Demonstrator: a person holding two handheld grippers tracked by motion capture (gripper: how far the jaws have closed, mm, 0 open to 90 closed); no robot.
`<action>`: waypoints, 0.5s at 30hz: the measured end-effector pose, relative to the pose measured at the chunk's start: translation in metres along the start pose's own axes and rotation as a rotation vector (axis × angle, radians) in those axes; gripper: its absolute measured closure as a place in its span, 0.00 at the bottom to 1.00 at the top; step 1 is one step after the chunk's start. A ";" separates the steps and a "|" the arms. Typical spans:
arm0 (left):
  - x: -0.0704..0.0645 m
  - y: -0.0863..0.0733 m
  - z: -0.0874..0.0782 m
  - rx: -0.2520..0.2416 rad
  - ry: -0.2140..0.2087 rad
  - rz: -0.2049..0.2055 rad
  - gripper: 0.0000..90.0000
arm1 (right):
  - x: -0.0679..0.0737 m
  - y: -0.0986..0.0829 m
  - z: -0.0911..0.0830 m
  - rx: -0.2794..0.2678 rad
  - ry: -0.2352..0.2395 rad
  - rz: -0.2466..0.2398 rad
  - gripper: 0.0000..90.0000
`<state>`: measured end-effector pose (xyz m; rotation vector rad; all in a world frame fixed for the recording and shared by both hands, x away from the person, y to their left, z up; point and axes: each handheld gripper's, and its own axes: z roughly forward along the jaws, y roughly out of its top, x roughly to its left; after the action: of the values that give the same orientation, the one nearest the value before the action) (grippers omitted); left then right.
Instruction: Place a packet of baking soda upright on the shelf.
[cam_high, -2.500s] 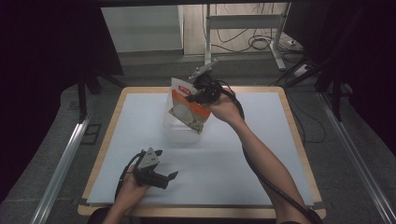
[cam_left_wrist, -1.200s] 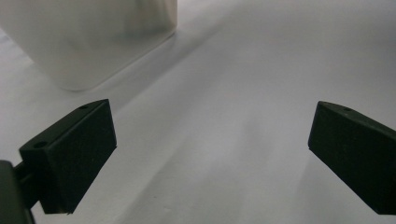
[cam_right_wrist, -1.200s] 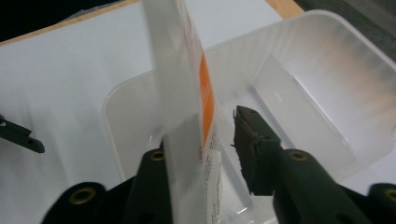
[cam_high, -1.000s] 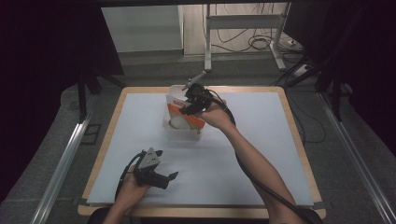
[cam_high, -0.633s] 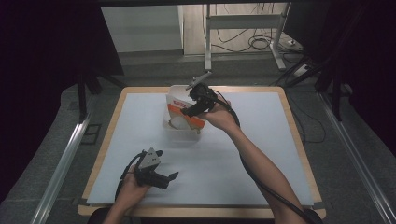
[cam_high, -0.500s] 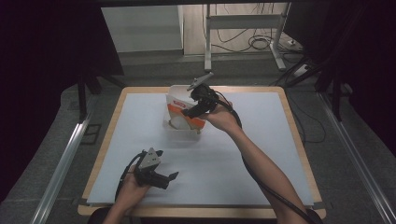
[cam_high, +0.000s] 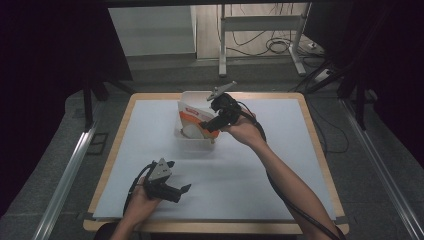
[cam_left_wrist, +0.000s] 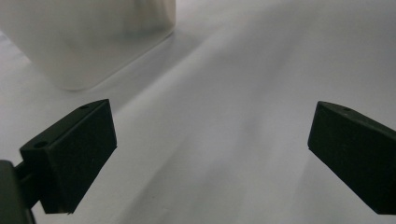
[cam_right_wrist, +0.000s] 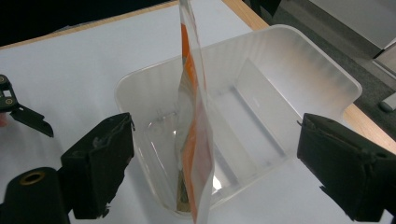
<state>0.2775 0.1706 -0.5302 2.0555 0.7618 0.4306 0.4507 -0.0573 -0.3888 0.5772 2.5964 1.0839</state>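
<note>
High view. The right gripper (cam_high: 204, 125), held by the hand reaching in from the lower right, sits just above centre of the frame at the near edge of a clear plastic bin (cam_high: 186, 100) standing on the white table (cam_high: 280, 165). An orange-and-white packet (cam_high: 192, 120) now stands inside the bin, leaning against its near wall; 2.5 s ago it was held up in the air above the bin, and by 1.0 s ago it had been lowered in. The left gripper (cam_high: 181, 190) rests on the table at lower left in the person's hand, where it has lain unchanged throughout.

Left gripper view. The two black jaws stand wide apart over bare table, with nothing between them. A corner of the bin (cam_left_wrist: 93, 42) shows blurred at upper left.

Right gripper view. The jaws are spread wide, one at lower left and one at right of the frame, and the packet (cam_right_wrist: 194, 140) stands edge-on between them without touching either. Its lower edge is down in the bin (cam_right_wrist: 280, 79); the bin otherwise looks empty. The left gripper (cam_right_wrist: 28, 116) shows at the far left edge.

Reading: the packet appears to have just been released, so the placing step looks complete, and the right hand is free to draw back. The packet stands upright and thin, so it may tip.
</note>
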 end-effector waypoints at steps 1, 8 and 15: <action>0.000 0.000 0.000 0.000 0.000 0.000 0.01 | 0.000 -0.001 -0.001 -0.001 0.001 0.003 0.11; 0.000 0.000 0.000 0.002 0.000 0.000 0.02 | 0.002 -0.006 -0.007 -0.009 -0.001 -0.005 0.09; 0.000 0.001 -0.001 0.005 -0.001 -0.001 0.02 | 0.003 -0.012 -0.015 -0.019 -0.001 -0.003 0.07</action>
<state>0.2772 0.1706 -0.5293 2.0596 0.7641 0.4281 0.4396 -0.0728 -0.3874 0.5687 2.5822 1.1055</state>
